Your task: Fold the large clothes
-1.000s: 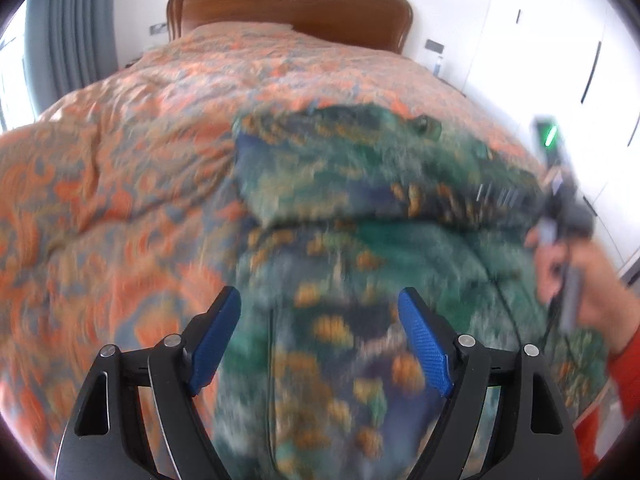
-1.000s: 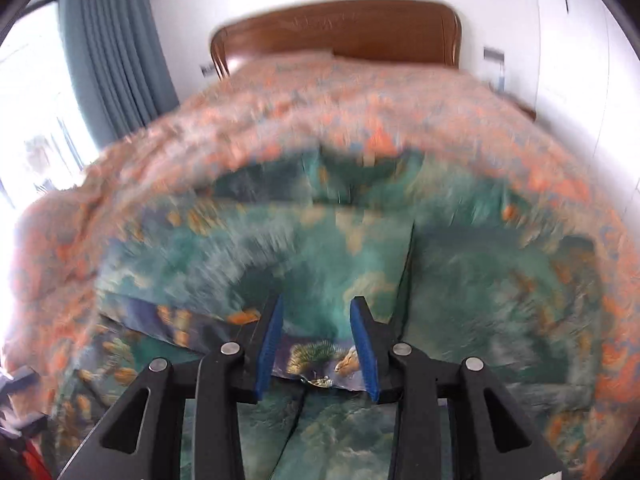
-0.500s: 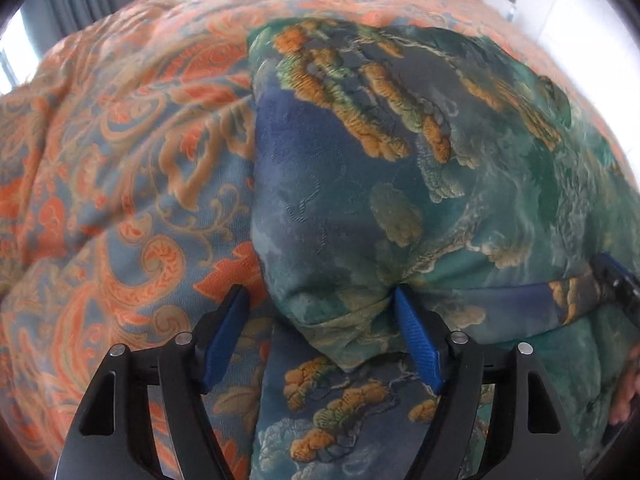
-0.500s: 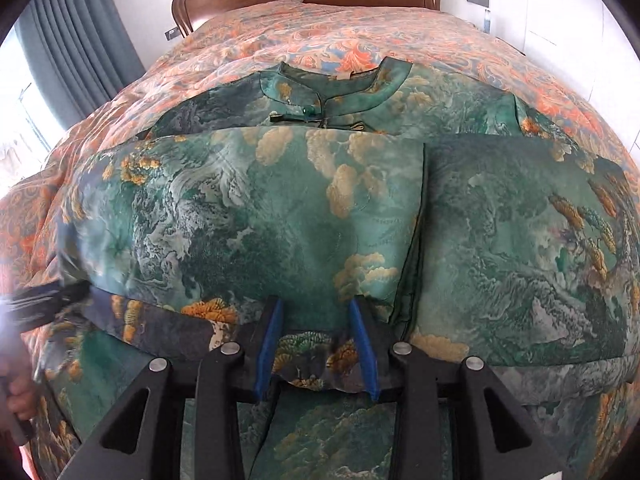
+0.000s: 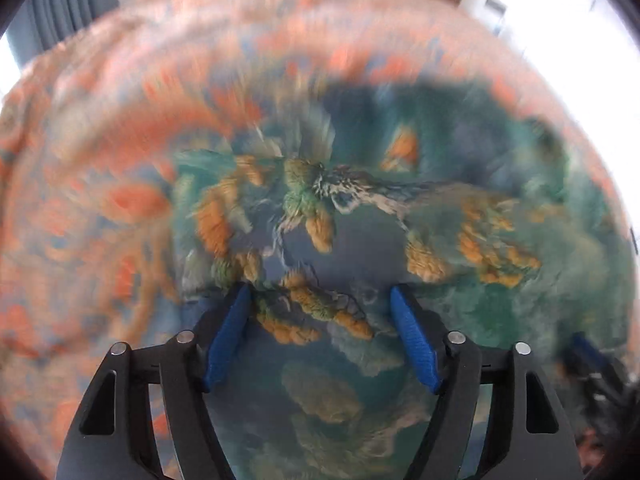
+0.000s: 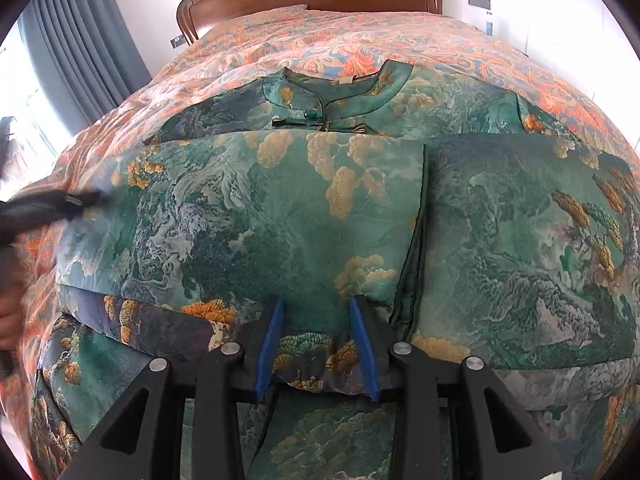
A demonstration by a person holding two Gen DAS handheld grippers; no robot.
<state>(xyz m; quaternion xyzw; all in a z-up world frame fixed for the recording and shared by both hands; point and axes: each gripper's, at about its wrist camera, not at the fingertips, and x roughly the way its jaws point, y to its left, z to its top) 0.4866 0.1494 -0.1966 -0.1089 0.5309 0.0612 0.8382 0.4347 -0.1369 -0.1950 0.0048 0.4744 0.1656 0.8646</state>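
Right wrist: one hand-held gripper (image 6: 318,344) pinching one garment (image 6: 280,216)

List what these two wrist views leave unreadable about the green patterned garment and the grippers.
- Left wrist view: motion blur smears the green landscape-print silk garment; whether the left gripper touches it is unclear.
- Right wrist view: the right gripper hides the folded hem between its blue pads; a firm pinch is unconfirmed.
- Right wrist view: the left gripper is blurred, edge-cropped.

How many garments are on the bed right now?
1: the green dress, folded across the orange bedspread, near fold held by the right gripper. More may lie outside view.
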